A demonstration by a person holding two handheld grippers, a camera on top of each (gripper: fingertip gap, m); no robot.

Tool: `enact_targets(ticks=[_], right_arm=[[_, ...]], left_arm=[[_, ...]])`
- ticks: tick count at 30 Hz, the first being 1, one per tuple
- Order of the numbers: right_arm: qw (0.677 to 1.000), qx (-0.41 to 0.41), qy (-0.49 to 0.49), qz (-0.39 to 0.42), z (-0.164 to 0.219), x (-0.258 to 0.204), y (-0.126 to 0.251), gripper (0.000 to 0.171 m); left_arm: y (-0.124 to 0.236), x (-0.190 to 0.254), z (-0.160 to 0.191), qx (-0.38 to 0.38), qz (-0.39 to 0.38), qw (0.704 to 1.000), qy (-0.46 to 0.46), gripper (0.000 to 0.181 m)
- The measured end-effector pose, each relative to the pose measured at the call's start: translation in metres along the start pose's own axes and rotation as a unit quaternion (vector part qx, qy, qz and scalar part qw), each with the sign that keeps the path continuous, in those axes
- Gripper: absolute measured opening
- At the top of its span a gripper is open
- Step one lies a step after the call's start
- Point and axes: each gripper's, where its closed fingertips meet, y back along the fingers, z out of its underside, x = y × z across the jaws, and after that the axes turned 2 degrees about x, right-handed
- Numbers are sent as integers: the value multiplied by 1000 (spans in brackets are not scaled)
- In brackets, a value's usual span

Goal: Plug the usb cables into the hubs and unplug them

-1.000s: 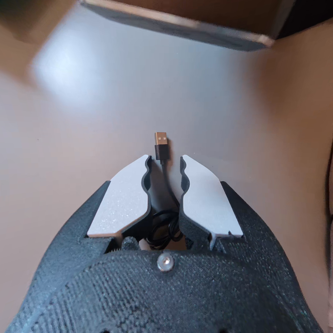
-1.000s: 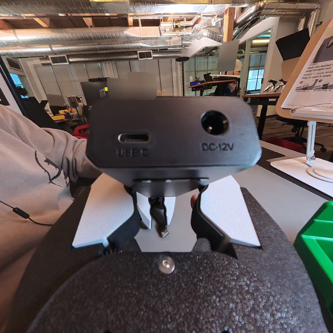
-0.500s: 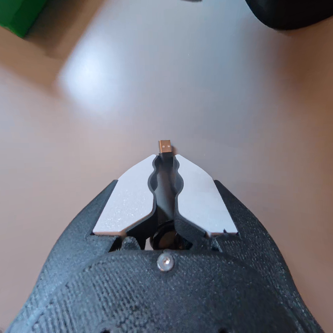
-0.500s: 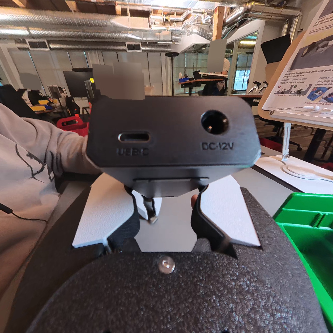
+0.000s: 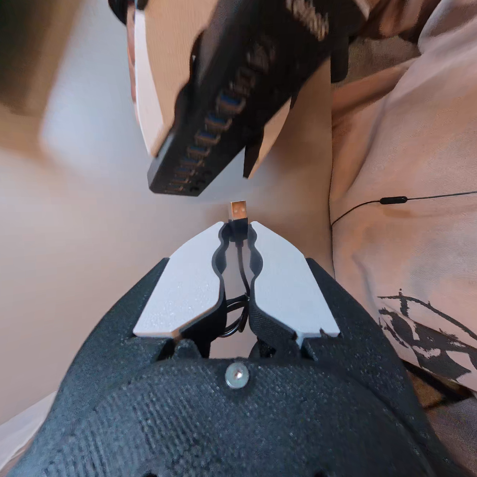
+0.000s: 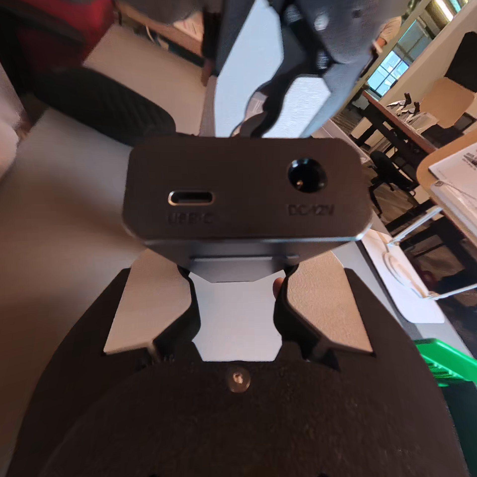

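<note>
While no plug is sitting in any port yet, the task is looking to be at its very start, with the first insertion only being lined up. The left gripper (image 5: pixel 237 227) is pinching the black housing of the usb cable (image 5: pixel 238 215), its two pale fingers pressed together on it so that the bare metal connector is sticking out past the tips; the thin black lead is trailing back between the fingers and curling into a loop near the gripper's body. The right gripper (image 6: pixel 236 273) is clamping the hub (image 6: pixel 246 191), a dark block, by its lower edge, so its end face with an oval socket and a round socket is facing that camera. In the left wrist view the hub (image 5: pixel 222 116) is hanging above the grey table (image 5: pixel 64 245), tilted and blurred, its row of blue-lined ports running along the side turned toward the plug. The connector is pointing up at the hub's near end, close beneath it but not touching, and sitting a little to one side of the port row. So what is remaining appears to be nearly everything: aligning plug with a port, pushing it home, then pulling it back out, and repeating with any other cables and hubs, none of which are showing here. A green bin (image 6: pixel 449 361) is standing at the right edge of the right wrist view, and a person's pale sleeve (image 5: pixel 400 232) is filling the right side of the left one
</note>
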Motion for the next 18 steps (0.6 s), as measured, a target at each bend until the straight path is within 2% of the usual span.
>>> enact_targets(ticks=[4, 8, 14, 18], right_arm=[[998, -33, 61, 9, 5, -7, -7, 70], [996, -40, 81, 13, 7, -9, -9, 70], [995, -37, 91, 30, 6, -7, -11, 71], [996, -29, 79, 29, 6, -7, -10, 70]], left_arm=[[-5, 2, -13, -68, 19, 997, -14, 14], [-6, -8, -17, -117, 10, 993, -16, 14], [-11, -7, -22, -139, 26, 990, -9, 14], [-8, -3, -29, -128, 21, 991, -19, 14]])
